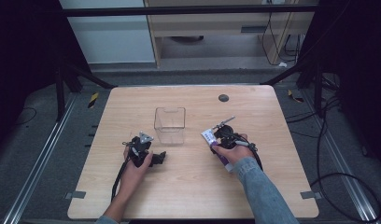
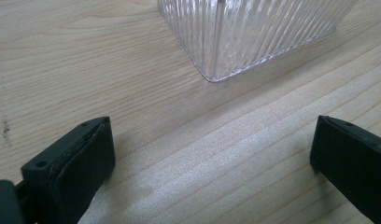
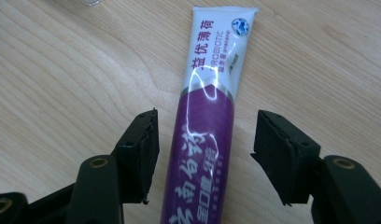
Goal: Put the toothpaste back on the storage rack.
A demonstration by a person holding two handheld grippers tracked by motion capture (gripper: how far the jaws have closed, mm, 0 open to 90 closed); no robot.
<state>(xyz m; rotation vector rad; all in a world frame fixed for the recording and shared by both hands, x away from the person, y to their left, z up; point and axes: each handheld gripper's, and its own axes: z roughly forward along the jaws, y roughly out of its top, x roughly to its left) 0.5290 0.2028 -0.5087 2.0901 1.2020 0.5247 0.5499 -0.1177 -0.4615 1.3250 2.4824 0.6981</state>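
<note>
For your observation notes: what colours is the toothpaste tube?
Purple and white toothpaste tube, best in the right gripper view.

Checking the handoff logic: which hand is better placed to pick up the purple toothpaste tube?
Right. The right gripper already straddles the toothpaste tube, which lies flat on the table; its pads are not yet touching. The left gripper is open over bare wood near the clear ribbed container, away from the tube.

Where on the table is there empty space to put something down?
The far strip of the table behind the clear box is bare, apart from a small dark disc. The near edge between the two forearms is bare too. It is crowded mid-table: the left gripper, the box, and the right gripper around the toothpaste tube.
</note>
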